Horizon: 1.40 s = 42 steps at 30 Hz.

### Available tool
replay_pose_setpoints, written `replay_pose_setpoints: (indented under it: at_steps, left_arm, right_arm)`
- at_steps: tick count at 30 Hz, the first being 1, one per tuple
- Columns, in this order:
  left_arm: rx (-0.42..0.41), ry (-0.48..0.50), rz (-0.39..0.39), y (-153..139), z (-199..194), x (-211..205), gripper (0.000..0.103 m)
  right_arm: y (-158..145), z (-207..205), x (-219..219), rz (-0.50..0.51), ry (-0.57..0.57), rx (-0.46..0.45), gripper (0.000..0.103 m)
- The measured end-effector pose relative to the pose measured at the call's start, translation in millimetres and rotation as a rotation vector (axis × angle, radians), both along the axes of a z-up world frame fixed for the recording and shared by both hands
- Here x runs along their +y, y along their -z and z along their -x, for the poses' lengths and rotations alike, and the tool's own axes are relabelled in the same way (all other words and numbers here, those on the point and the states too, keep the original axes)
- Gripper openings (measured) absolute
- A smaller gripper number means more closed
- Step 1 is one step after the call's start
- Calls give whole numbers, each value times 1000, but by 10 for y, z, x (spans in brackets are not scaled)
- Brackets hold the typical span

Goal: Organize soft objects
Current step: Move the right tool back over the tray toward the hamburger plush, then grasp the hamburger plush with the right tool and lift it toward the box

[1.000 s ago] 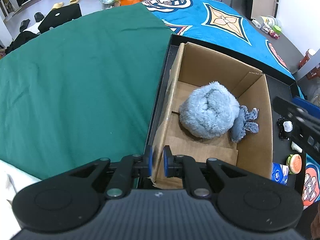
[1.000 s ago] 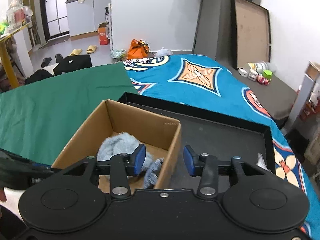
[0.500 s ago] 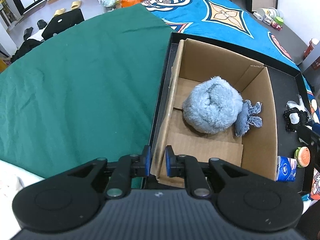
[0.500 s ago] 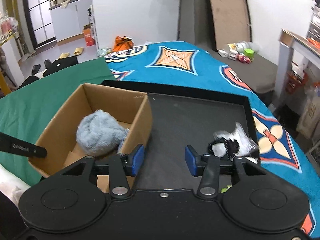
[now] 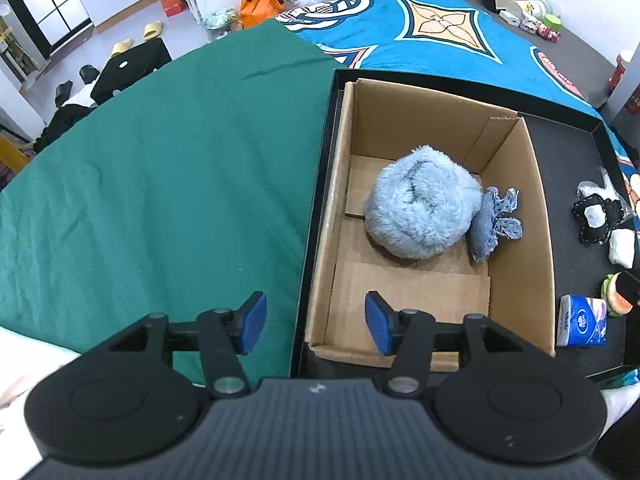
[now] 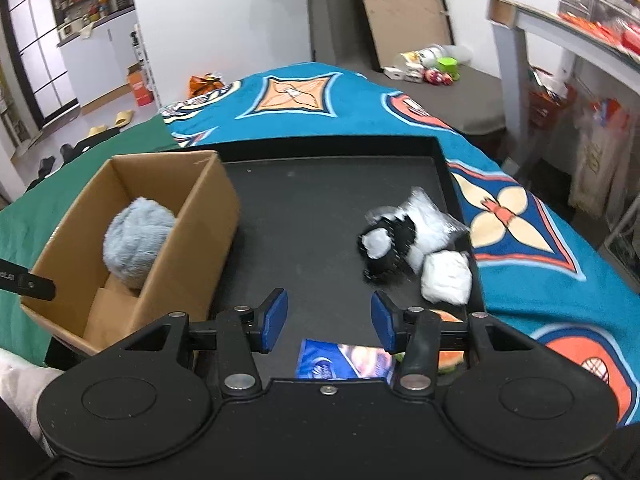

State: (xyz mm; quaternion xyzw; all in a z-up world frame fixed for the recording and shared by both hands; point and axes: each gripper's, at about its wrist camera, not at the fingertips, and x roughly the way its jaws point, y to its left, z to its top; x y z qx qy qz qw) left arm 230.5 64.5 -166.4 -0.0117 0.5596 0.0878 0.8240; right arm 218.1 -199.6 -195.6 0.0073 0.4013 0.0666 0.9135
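A cardboard box [image 5: 536, 216] stands at the left end of a black tray [image 5: 560, 128]. Inside it lie a fluffy light-blue plush [image 5: 420, 204] and a small denim plush [image 5: 492, 224]. My left gripper [image 5: 316, 324] straddles the box's near-left corner; its jaws are opening and the pads stand clear of the cardboard. On the tray's right side lie a black-and-white plush [image 6: 384, 248], a white wrapped bundle [image 6: 446, 276], a blue tissue pack [image 6: 344, 362] and a burger toy [image 6: 450, 356]. My right gripper [image 6: 330, 322] hangs open over the tray floor above the tissue pack, with nothing between its fingers.
The tray rests on a bed with a green cover [image 5: 160, 180] on the left and a blue patterned blanket [image 6: 520, 220] on the right. The box [image 6: 200, 216] stands left of my right gripper. A grey shelf unit [image 6: 560, 40] rises at the far right.
My left gripper's jaws, shut on the box's near-left wall before, have spread apart. My right gripper swung rightward and lower, from over the box to over the tray's toys.
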Motion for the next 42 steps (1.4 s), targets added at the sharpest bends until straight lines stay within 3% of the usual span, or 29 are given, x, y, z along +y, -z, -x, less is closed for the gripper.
replay_pose_setpoints:
  at_steps: [14, 21, 34, 42]
  left_arm:
    - [-7, 34, -91, -37, 1, -161, 68]
    - [-38, 40, -134, -90, 15, -244, 69]
    - [-7, 59, -222, -53, -54, -389, 70]
    - [4, 72, -249, -26, -80, -455, 70]
  right_arm:
    - [246, 25, -483, -91, 97, 37, 65]
    - [413, -6, -655, -125, 139, 79, 68]
    - [652, -179, -875, -236, 217, 159, 70]
    - [750, -257, -804, -210, 199, 180, 72]
